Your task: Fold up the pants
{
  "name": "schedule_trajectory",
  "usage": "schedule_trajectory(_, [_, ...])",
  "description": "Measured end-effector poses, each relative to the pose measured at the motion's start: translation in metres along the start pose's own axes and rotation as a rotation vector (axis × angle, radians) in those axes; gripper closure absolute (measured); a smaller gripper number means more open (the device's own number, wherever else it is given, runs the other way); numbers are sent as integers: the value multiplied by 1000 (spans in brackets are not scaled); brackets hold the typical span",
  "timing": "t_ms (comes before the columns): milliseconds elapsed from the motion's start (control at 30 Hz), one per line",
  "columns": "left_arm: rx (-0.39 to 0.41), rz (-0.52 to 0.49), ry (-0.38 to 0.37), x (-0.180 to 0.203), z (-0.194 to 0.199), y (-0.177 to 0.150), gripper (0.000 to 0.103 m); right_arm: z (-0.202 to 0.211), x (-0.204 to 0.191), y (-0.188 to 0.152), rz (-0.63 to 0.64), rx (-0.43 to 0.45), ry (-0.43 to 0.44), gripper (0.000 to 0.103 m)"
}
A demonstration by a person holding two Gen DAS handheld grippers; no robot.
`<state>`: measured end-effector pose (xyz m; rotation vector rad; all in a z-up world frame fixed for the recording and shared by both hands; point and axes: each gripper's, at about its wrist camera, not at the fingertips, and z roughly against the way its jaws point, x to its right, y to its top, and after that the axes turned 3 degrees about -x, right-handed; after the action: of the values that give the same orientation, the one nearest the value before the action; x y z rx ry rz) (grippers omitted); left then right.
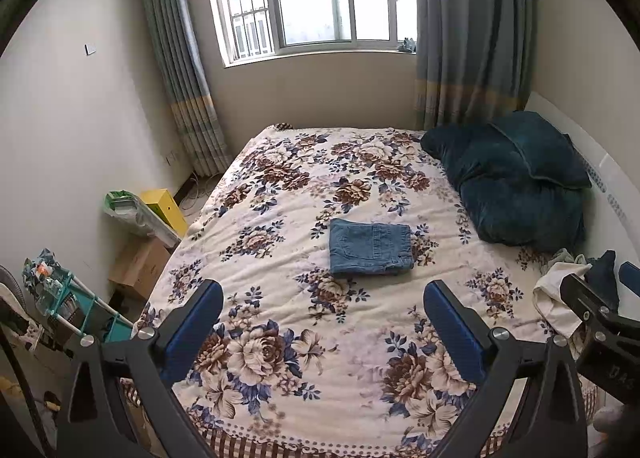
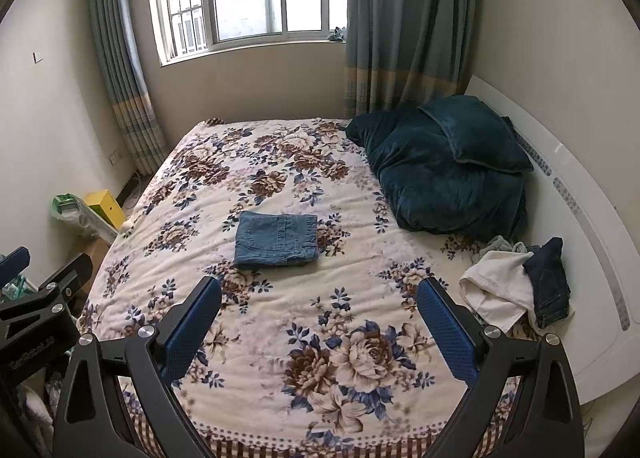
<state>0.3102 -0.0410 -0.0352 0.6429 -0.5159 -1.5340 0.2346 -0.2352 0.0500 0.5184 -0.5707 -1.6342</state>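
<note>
Jeans [image 1: 370,246] folded square mid-bed [image 1: 280,338] — fold looks done; left claw [image 1: 322,310], right claw [image 2: 319,308] both released, empty — next: pull clear.

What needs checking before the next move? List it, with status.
1. Folded jeans lie flat and compact on the bed: ok.
2. Left tool open, holding nothing: ok.
3. Right tool open, holding nothing: ok.
4. Both tools clear of the jeans: ok.
5. Heap of loose clothes near the headboard, unfolded: not ok.
6. Whether that heap holds more pants: cannot tell.
</note>
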Motion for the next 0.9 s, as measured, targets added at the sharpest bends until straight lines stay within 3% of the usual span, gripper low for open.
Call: schedule_trajectory(900, [-7,5,-14,-3,4,-8,0,-1,1,1,4,0,4,3])
